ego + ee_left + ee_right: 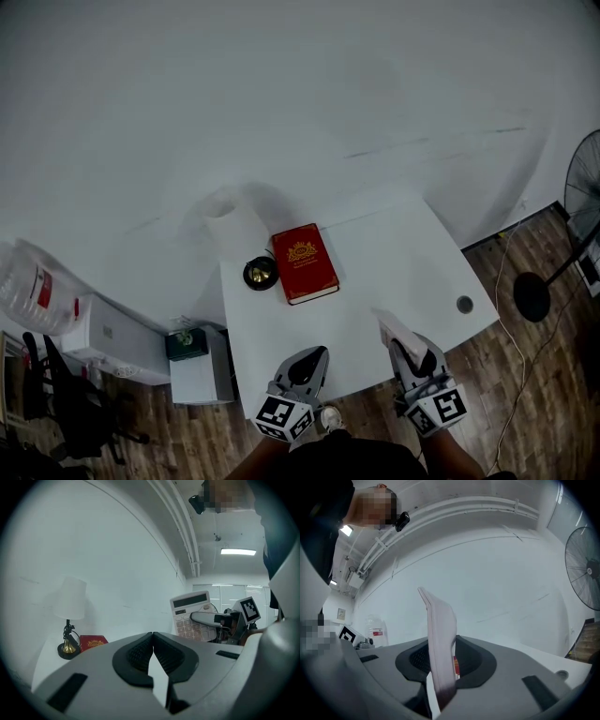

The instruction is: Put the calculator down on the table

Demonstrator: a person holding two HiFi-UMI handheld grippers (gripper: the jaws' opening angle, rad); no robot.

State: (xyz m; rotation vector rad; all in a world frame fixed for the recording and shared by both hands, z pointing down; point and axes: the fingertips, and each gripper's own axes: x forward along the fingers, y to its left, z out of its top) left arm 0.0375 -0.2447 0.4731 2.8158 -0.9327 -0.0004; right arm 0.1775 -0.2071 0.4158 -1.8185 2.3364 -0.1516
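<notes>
1. Head view: from above we see a white table [394, 253]. A red book [304, 263] lies on it, with a lamp [234, 225] just beside the book. Both grippers sit over the table's near edge. The left gripper [314, 354] carries nothing. The right gripper [405, 349] holds a pale calculator [392, 328], which shows here only as a thin wedge. We cannot tell whether the calculator touches the tabletop.
2. Left gripper view: this gripper's jaws meet at their tips with nothing between them. Only here do we see the calculator's [190, 613] face. It stands upright with its display on top and its keys below, and one jaw of the right gripper lies across the keys.
3. Right gripper view: the calculator [440, 630] appears edge-on and upright, pinched between the two jaws, with its keys hidden. A fan [586, 569] stands at the right.
</notes>
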